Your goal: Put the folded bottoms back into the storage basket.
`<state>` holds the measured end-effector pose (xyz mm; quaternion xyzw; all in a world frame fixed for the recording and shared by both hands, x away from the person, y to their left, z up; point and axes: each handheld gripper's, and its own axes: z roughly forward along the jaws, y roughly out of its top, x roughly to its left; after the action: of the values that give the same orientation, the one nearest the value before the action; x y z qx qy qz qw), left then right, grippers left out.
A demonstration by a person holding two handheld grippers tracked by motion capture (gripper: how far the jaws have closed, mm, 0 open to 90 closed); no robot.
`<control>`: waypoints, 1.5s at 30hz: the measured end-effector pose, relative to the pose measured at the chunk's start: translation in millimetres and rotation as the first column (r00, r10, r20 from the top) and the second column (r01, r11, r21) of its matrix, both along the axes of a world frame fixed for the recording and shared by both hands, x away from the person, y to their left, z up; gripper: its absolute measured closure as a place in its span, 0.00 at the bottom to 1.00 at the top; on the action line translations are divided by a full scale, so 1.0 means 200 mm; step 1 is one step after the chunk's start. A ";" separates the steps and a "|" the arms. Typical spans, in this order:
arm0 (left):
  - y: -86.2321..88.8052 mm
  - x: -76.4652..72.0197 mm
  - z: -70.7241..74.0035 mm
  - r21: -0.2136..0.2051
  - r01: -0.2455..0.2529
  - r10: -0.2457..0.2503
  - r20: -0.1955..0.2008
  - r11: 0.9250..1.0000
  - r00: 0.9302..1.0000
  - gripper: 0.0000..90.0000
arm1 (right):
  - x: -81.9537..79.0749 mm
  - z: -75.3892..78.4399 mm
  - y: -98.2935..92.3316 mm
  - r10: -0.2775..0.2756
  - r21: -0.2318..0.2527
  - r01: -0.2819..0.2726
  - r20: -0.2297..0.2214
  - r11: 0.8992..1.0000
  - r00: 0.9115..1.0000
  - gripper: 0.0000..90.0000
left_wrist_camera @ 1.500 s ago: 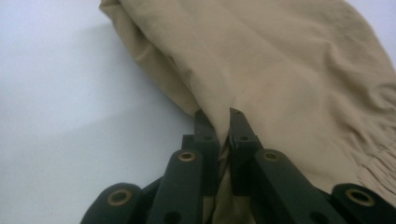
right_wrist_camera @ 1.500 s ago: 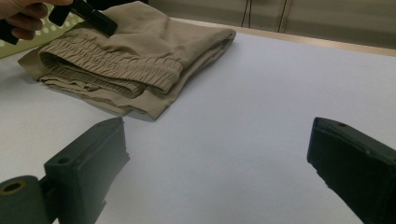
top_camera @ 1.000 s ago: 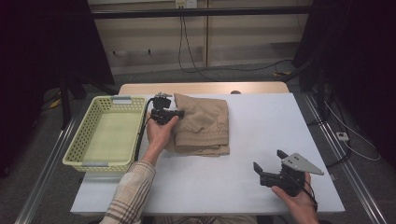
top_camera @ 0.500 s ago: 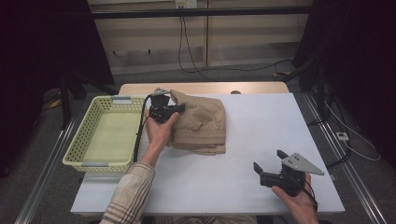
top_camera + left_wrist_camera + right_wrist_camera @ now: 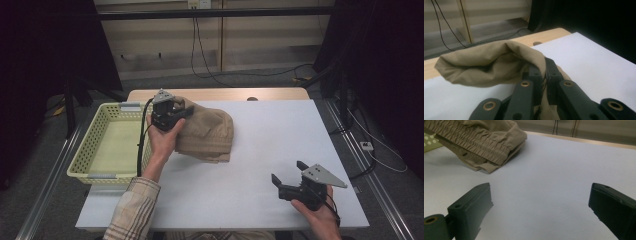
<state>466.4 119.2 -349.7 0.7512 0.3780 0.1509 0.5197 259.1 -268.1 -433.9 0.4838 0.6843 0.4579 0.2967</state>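
The left gripper is pinching the folded trousers at their basket-side edge. The basket is lying just left. The right gripper is hovering spread, well apart.

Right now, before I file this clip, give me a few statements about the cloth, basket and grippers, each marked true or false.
1. The left gripper is shut on the tan cloth. True.
2. The cloth lies inside the basket. False: it is on the white table, beside the basket.
3. The right gripper holds a corner of the cloth. False: it is open over bare table, away from the cloth.
4. The basket sits at the table's left side. True.
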 end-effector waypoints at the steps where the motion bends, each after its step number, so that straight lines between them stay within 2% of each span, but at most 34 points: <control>1: 0.01 -0.01 0.01 -0.008 0.000 0.000 0.006 1.000 1.000 0.96 | 0.00 0.00 0.00 -0.001 -0.001 0.001 0.000 1.000 1.000 0.05; 7: 0.06 -0.05 0.08 -0.033 0.021 -0.020 0.044 0.999 0.999 0.96 | 0.00 0.00 0.00 -0.002 -0.001 0.002 0.000 1.000 1.000 0.05; 8: 0.08 -0.08 0.10 -0.025 0.023 -0.021 0.060 0.999 0.998 0.96 | 0.00 0.00 0.00 -0.003 -0.001 0.003 0.000 1.000 1.000 0.05; 11: 0.10 -0.09 0.12 -0.026 0.024 -0.022 0.070 0.999 0.997 0.96 | 0.00 0.00 0.00 -0.005 0.000 0.005 -0.001 1.000 1.000 0.05; 22: 0.21 -0.14 0.21 -0.070 0.013 -0.007 0.096 0.997 0.995 0.96 | 0.00 0.00 0.00 -0.001 -0.002 0.001 0.002 1.000 1.000 0.05; 31: 0.25 -0.18 0.24 -0.073 0.023 -0.015 0.109 0.997 0.994 0.96 | 0.00 0.00 0.01 0.008 0.006 -0.009 0.006 1.000 1.000 0.04; 45: 0.34 -0.24 0.35 -0.112 0.021 -0.002 0.164 0.994 0.987 0.96 | -0.01 0.00 0.01 0.008 0.005 -0.008 0.006 1.000 1.000 0.05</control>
<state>419.1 186.8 -280.2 0.7078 0.3377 0.1872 0.5915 257.9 -266.9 -432.9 0.4804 0.6843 0.4623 0.2954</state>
